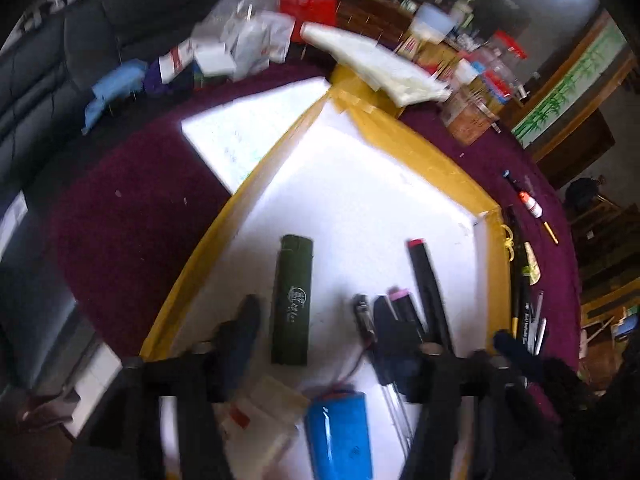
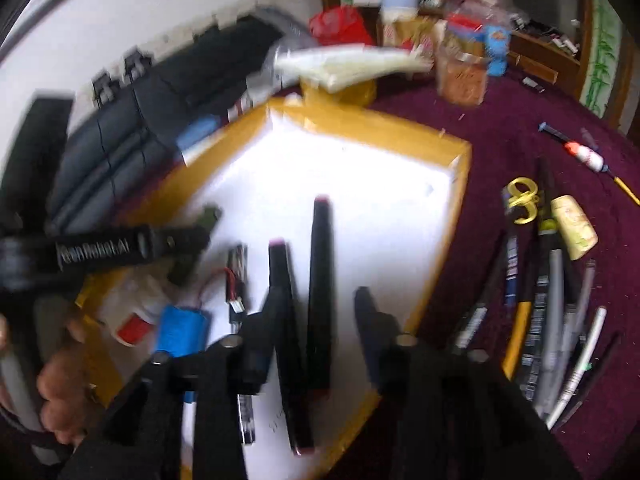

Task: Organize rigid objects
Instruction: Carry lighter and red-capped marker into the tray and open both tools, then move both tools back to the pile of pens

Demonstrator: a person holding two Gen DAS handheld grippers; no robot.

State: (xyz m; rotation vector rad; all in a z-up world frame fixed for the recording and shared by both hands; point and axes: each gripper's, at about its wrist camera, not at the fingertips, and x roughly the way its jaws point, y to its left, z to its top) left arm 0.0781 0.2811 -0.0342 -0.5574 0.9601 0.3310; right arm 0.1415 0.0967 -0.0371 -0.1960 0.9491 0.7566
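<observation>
I am hovering both hand-held grippers, left (image 1: 316, 320) and right (image 2: 318, 312), jaws released and empty, over the tray (image 2: 452, 200); crowded markers (image 2: 320, 280) are risking a knock.

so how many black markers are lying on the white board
2: a long black marker lies near the middle of the white board, and a shorter one lies just left of it; others may be hidden.

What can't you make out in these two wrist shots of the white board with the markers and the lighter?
- Print on the dark green lighter: left wrist view, motion blur.
- Blue battery pack: left wrist view, lower end cut by the frame edge.
- Labels on the loose pens: right wrist view, too small and blurred.
- Lower ends of the black markers: right wrist view, the right gripper partly covers them.
</observation>
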